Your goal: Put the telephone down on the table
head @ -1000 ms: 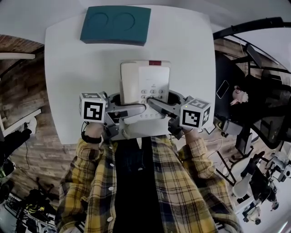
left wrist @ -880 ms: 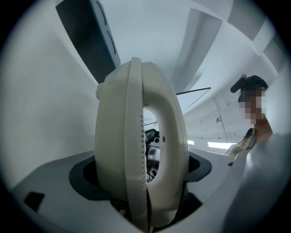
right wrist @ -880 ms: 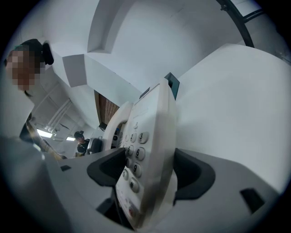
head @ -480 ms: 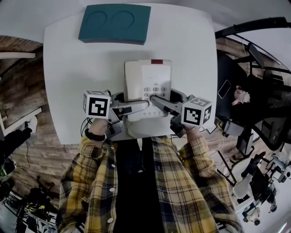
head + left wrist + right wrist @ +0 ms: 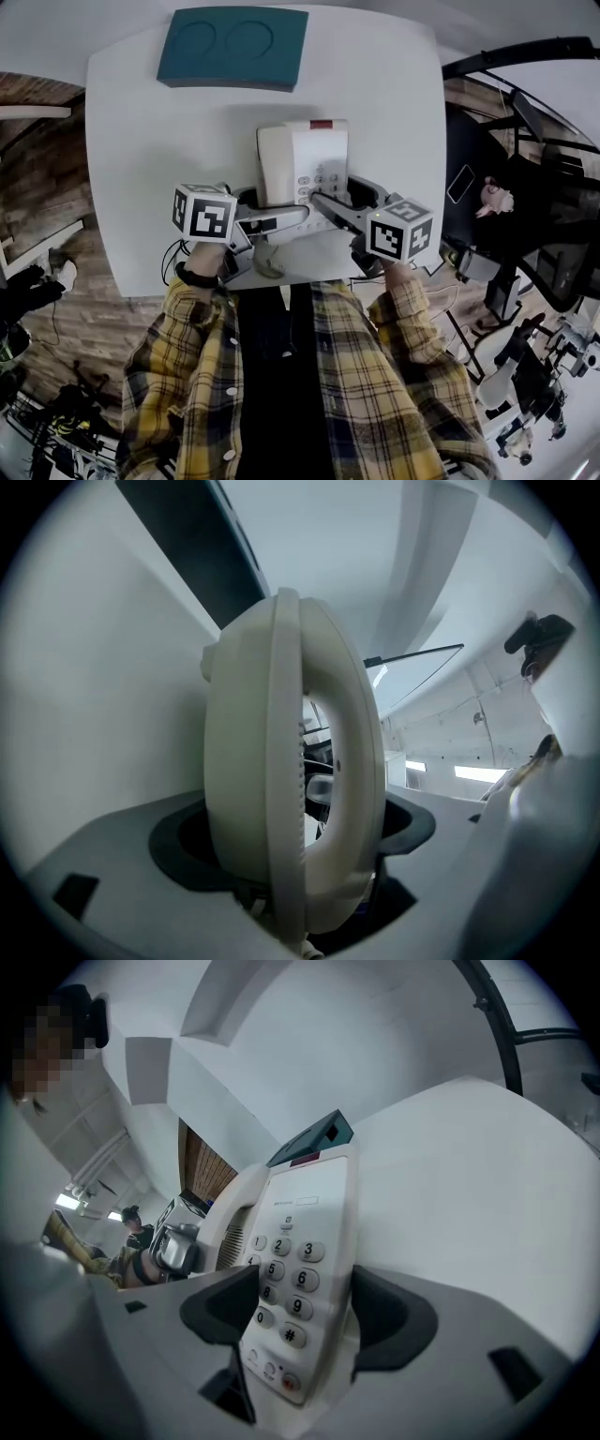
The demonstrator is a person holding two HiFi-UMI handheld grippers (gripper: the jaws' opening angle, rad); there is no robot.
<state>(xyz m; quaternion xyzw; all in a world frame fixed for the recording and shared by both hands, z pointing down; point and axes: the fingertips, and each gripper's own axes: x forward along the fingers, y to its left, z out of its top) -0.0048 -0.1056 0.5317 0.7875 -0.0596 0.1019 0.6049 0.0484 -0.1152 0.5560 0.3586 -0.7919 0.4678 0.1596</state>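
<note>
**Telephone** (image 5: 302, 161): cream-white corded desk set, handset seated in the cradle on its left, number keypad on its right, small red mark at the far end. It lies over the near middle of the surface, held from both sides. No view settles whether its underside touches the surface.

**Left gripper** (image 5: 270, 208): jaws closed onto the handset side of the telephone (image 5: 281, 761). Its own view shows the set edge-on, filling the gap between the two dark pads.

**Right gripper** (image 5: 349, 199): jaws closed onto the keypad side. Its own view shows the keys (image 5: 286, 1283) running down between the pads, the lower rows level with them.

**Surface** (image 5: 150, 141): white tabletop with rounded corners.

**Foam block** (image 5: 234, 47): teal, rectangular, two round recesses side by side. It lies flat at the far edge of the surface, well apart from the telephone.

**Person**: yellow plaid sleeves (image 5: 178, 347), one hand behind each marker cube.
</note>
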